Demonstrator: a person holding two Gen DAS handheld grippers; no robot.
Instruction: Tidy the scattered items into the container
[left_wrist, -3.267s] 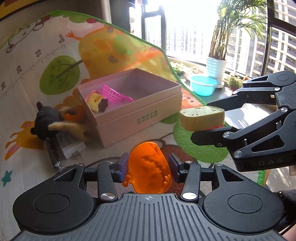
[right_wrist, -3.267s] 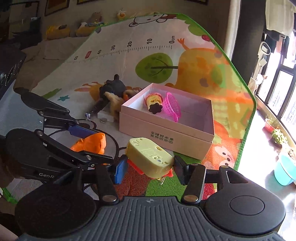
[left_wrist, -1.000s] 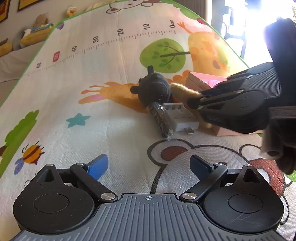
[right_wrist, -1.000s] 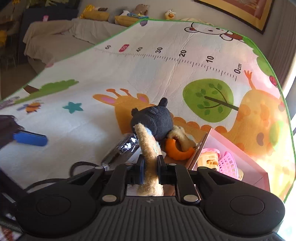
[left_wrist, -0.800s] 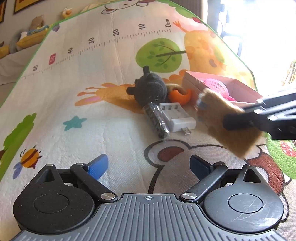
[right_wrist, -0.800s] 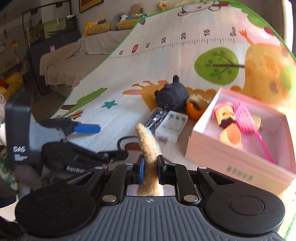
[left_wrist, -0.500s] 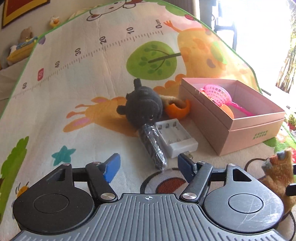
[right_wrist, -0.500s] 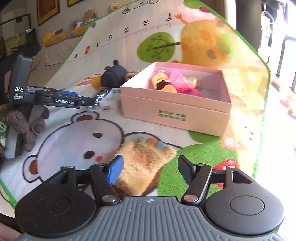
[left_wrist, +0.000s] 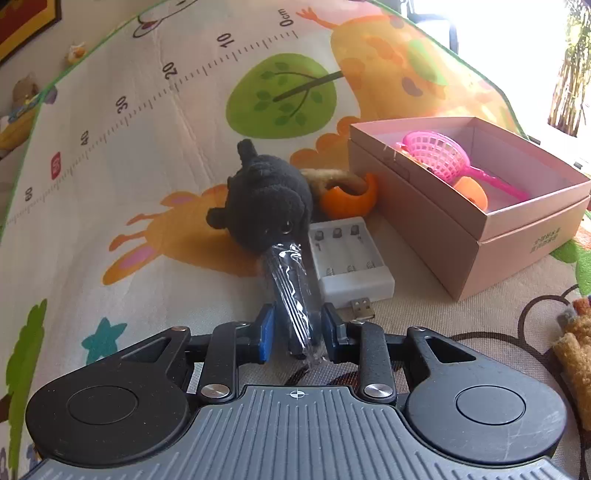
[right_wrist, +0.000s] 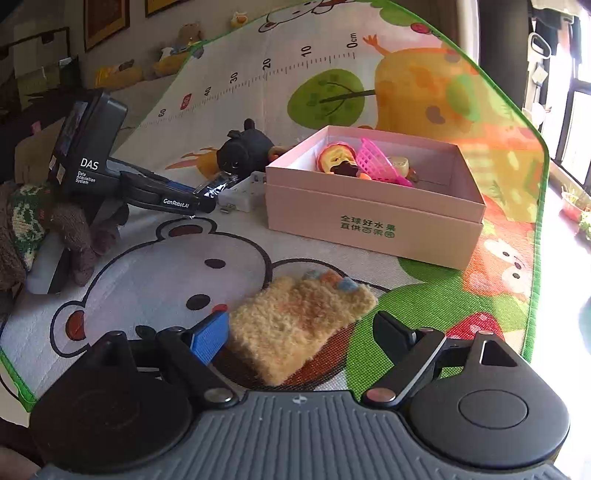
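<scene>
Since the pink box (right_wrist: 373, 218) is the container and stands open-topped on the play mat (left_wrist: 129, 155), whatever still lies outside it is what remains to collect. Left gripper (left_wrist: 297, 330): jaws have just been closing and now pinch the near end of the plastic-wrapped dark tube (left_wrist: 291, 291). The tube lies flat on the mat, far end against the black plush toy (left_wrist: 264, 201), long side just beside the white battery charger (left_wrist: 349, 264). Gripping at the free near end keeps the pads clear of both neighbours; judged a sensible pick point.

Right gripper (right_wrist: 301, 338): jaws have just been opening and stand wide. The tan fuzzy pouch (right_wrist: 299, 321) lies flat on the mat between them, the blue pad close beside its edge, not held. It sits in front of the box, well short of it, so it is not yet tidied; likely set down to be regripped, though that is only a guess.

Box contents: pink net scoop (right_wrist: 376, 162), a yellow-red toy (right_wrist: 334, 158), other small pieces. An orange ring piece (left_wrist: 351, 201) waits outside, beside the plush and near the box wall.
</scene>
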